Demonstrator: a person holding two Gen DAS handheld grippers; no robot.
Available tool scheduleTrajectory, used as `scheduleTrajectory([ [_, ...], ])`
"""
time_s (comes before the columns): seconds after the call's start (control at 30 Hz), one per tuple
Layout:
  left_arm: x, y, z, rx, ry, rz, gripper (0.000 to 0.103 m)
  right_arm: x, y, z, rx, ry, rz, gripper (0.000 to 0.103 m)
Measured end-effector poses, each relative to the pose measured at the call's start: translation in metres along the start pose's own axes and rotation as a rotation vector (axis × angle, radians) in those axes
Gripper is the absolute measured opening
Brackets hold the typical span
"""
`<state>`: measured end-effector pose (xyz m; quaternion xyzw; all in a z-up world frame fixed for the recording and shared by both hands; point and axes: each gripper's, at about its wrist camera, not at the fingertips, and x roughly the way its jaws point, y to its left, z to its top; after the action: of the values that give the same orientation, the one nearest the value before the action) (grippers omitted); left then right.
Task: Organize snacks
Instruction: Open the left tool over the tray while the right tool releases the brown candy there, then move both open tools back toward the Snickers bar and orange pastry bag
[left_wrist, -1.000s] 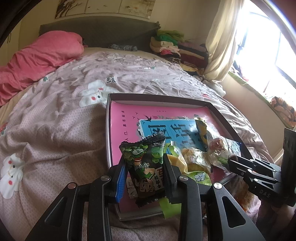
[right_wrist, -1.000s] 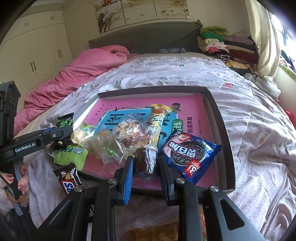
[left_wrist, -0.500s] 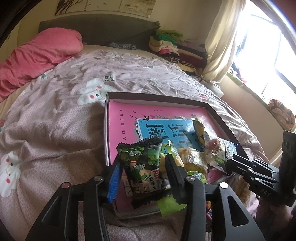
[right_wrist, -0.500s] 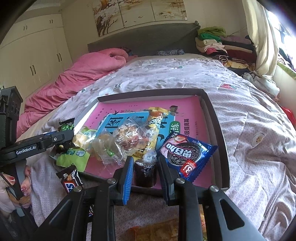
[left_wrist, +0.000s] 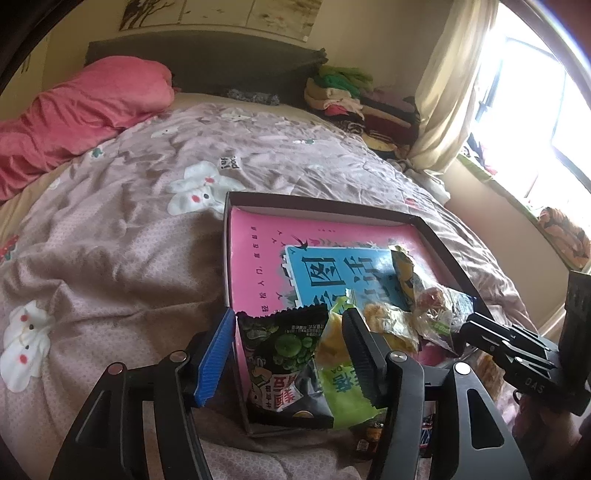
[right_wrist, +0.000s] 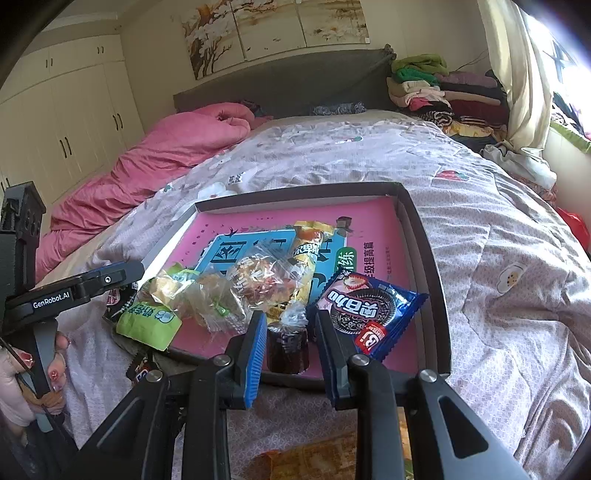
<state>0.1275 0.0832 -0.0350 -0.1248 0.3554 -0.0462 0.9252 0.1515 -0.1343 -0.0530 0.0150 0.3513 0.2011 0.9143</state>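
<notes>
Two hand-held grippers worked at the near edge of a shallow dark box (right_wrist: 428, 266) that lay on a bed (left_wrist: 122, 258) covered with a mauve quilt. The left hand-held gripper (left_wrist: 288, 354) had its jaws opening, partway apart, with a dark green snack packet (left_wrist: 284, 369) lying between them on the pink book (left_wrist: 258, 258) that lined the box; the blue pad on one side stood just clear of the packet and the other pad looked clear of it too. That packet rested at the box's near left corner, partly under a light green packet (left_wrist: 343, 395).

The right hand-held gripper (right_wrist: 290, 343) was narrow, clamped on a small dark brown wrapped cake (right_wrist: 288, 350) held right at the near rim of the box, its clear wrapper top bunched above the pads. Just to its right lay a blue cookie packet (right_wrist: 365, 310) inside the box, tilted toward the near right corner. Beyond the cake sat a heap of clear-wrapped pastries (right_wrist: 258, 280) and a yellow packet (right_wrist: 306, 251), all on the book's blue panel.

A chocolate bar (right_wrist: 142, 369) lay on the quilt just outside the box's near left edge. A person's hand (right_wrist: 22, 376) with red-painted nails gripped the handle of the left tool at the frame's lower left. A pink blanket (right_wrist: 155, 162) was heaped along the far side of the bed, and folded clothes (right_wrist: 443, 92) were stacked by the headboard.
</notes>
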Motion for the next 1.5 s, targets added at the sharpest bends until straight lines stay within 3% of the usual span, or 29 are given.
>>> scheduleTrajectory([
  [0.37,-0.010,0.008,0.006,-0.023,-0.034,0.004,0.066,-0.008,-0.001,0.002,0.009,-0.022,-0.001,0.028],
  [0.57,-0.017,0.009,0.009,-0.021,-0.048,0.013,0.069,-0.013,-0.003,0.004,0.023,-0.033,0.000,0.032],
  [0.63,-0.020,0.008,0.010,-0.017,-0.046,0.014,0.075,-0.015,-0.002,0.004,0.023,-0.036,-0.001,0.035],
  [0.83,-0.031,-0.001,0.009,0.007,-0.048,-0.008,0.077,-0.023,-0.003,0.004,0.032,-0.045,0.001,0.040],
  [1.13,-0.036,-0.021,-0.006,0.054,-0.001,-0.043,0.078,-0.034,-0.003,0.001,0.047,-0.046,-0.009,0.047],
  [1.5,-0.038,-0.049,-0.025,0.097,0.072,-0.076,0.078,-0.045,0.001,-0.006,0.055,-0.036,-0.012,0.048],
])
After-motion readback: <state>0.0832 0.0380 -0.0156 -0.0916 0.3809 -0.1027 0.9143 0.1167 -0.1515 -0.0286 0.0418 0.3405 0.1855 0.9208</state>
